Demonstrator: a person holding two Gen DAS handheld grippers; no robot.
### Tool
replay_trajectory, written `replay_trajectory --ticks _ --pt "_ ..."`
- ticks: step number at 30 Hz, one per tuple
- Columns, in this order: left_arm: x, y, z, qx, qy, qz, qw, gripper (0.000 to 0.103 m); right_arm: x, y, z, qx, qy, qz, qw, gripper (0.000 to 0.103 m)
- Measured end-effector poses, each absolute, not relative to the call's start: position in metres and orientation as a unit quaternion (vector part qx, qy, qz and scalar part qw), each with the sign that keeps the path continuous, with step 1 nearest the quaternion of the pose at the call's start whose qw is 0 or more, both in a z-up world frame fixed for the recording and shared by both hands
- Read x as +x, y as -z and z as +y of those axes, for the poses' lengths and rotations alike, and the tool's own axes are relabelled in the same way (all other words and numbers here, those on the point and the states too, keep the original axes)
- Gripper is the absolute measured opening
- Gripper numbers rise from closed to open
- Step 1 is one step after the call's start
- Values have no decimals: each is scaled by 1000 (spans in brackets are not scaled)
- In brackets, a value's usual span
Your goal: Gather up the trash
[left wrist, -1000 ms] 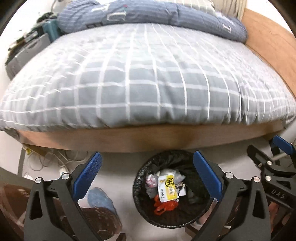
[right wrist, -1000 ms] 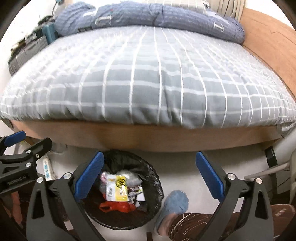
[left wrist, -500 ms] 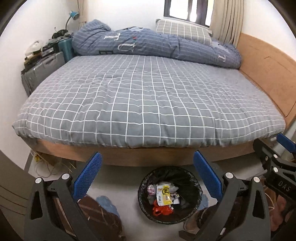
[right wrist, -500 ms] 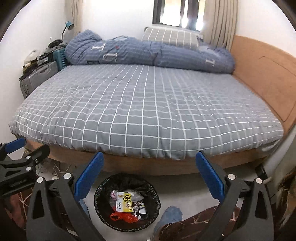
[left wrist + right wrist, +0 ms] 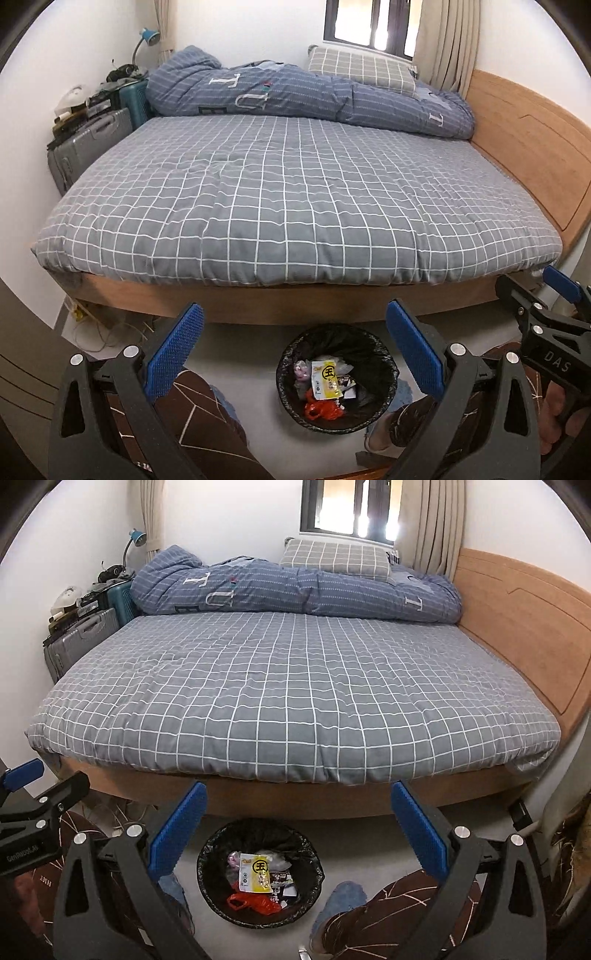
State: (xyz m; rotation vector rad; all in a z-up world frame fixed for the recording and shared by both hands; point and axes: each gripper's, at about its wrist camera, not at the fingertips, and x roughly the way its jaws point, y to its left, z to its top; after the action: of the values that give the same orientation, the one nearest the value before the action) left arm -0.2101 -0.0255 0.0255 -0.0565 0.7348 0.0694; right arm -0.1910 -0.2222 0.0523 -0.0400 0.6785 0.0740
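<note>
My left gripper (image 5: 291, 354) and right gripper (image 5: 297, 834) both gape, empty. Bin (image 5: 260, 877) at 6 o'clock, wrappers (image 5: 255, 877) inside; bed (image 5: 295, 694) bare, so task likely finished.

Trash bin (image 5: 338, 373): near rim cut by left claw (image 5: 295, 354) frame; wrappers inside too small to read beyond a yellow packet (image 5: 255, 877). Suitcases (image 5: 92, 144) half hidden behind bed (image 5: 295, 206). Clutter on top of them indistinct. Right claw (image 5: 299, 834) bases run off the bottom edge. Window (image 5: 347, 507) cut by the top edge.
</note>
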Motion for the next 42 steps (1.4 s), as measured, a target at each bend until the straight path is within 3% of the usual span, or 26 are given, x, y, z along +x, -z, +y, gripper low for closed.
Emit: replay_trajectory --ticks 42 --pt "-204 -19 -26 -2 -36 371 928 97 -188 -46 -222 -14 -31 340 940 95"
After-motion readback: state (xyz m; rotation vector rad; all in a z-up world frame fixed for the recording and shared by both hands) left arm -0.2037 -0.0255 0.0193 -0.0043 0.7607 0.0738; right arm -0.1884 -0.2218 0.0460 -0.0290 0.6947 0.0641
